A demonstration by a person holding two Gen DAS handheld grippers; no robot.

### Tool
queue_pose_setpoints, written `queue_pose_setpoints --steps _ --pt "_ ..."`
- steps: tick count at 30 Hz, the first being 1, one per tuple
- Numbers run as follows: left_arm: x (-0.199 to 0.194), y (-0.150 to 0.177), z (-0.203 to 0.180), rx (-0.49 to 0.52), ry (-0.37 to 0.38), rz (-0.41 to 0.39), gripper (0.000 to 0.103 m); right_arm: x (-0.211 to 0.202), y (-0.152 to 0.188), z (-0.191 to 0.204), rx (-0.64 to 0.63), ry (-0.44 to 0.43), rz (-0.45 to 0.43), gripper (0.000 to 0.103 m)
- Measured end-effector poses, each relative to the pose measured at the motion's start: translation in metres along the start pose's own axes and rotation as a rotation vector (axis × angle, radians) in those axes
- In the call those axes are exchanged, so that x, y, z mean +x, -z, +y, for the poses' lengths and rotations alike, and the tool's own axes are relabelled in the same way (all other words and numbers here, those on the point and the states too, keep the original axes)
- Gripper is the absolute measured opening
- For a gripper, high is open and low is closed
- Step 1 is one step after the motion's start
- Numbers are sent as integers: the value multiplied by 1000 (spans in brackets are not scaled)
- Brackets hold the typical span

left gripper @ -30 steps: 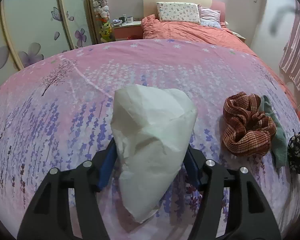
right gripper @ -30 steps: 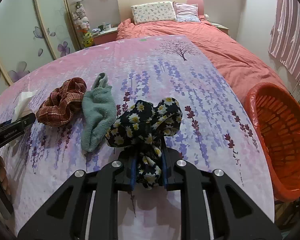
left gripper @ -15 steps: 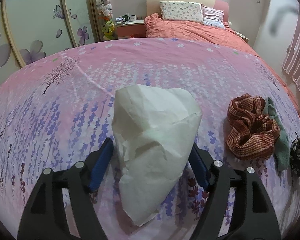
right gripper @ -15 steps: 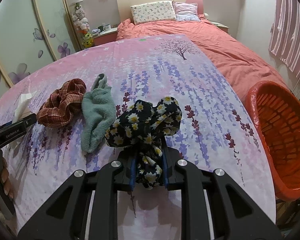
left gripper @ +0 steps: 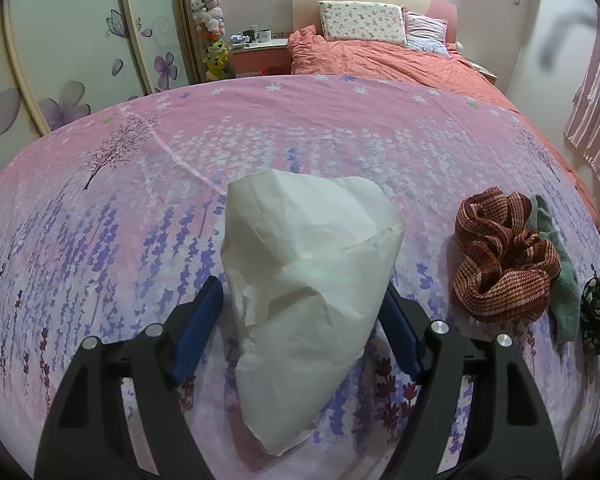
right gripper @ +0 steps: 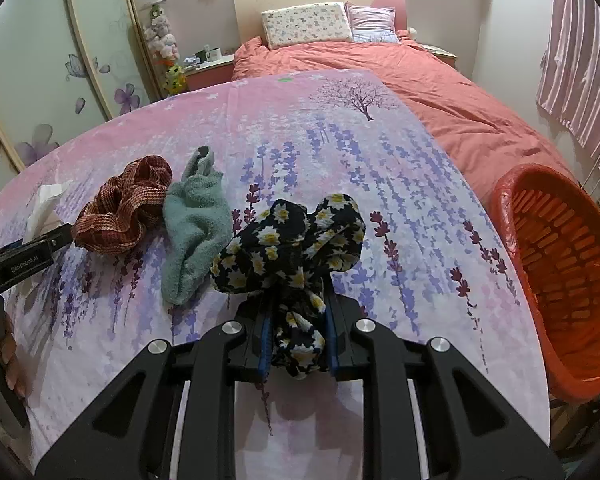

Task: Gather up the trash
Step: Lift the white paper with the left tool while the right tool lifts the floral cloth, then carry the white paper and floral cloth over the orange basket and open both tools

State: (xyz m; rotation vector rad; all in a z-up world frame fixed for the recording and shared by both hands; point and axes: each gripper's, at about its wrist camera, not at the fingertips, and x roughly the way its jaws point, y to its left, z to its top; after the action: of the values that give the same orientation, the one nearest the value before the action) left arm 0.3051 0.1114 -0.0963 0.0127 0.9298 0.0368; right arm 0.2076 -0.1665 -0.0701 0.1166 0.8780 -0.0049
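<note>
My left gripper (left gripper: 300,316) has its jaws spread wide around a crumpled white tissue (left gripper: 308,276); the blue pads (left gripper: 198,332) stand off on either side of the paper, and I cannot tell whether either pad touches it. The tissue stands up between the fingers and rests on the pink floral sheet (left gripper: 140,216) just ahead of me. Off to that gripper's right lies a rust-striped knitted cloth (left gripper: 504,258), bunched up, with a grey-green sock (left gripper: 564,288) touching its far right side.

My right gripper (right gripper: 296,340) is pinching a black daisy-print cloth (right gripper: 296,252) between its pads, the fabric puffing out above the fingertips and a tail of it hanging down between them. Just ahead and to the left of this gripper I see the same sock (right gripper: 192,232) lying lengthwise on the sheet (right gripper: 380,200), and beyond it, touching, the knitted cloth (right gripper: 120,216). Further left still, the tissue (right gripper: 44,208) shows behind the black body of the left gripper, with a few of my own fingers (right gripper: 10,356) wrapped round its handle. Well to the right of the right gripper, off the sheet's edge, sits an orange slotted basket (right gripper: 560,264) lined with a thin red bag.
</note>
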Motion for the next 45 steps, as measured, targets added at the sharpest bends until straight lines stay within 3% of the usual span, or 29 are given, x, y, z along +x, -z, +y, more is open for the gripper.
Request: queue_pose_setpoints --steps 8,15,18,19,20,23,30,38,45 --pt "0 2 2 -1 36 -2 79 -1 0 3 -9 24 -1 21" --pt "-8 13 2 66 84 -5 77 -3 1 -1 18 -8 -3 23" --pt "-10 13 7 54 97 -15 65 -5 3 -5 42 -12 -8 29" --pt "-9 11 8 60 103 -21 51 -6 4 -7 59 -17 -10 29" --pt "-9 9 9 68 104 -25 42 -7 5 -9 82 -21 -13 21" --pt "-11 8 12 75 129 -26 40 -12 11 -13 112 -47 -10 13" --pt "-35 16 7 92 122 -48 39 -36 15 -26 171 -107 -38 13" --pt "-92 18 -34 155 182 -111 40 -68 2 -54 200 -105 -73 13" --pt "-136 17 -102 218 306 -152 40 -96 -5 -99 239 -82 -104 13"
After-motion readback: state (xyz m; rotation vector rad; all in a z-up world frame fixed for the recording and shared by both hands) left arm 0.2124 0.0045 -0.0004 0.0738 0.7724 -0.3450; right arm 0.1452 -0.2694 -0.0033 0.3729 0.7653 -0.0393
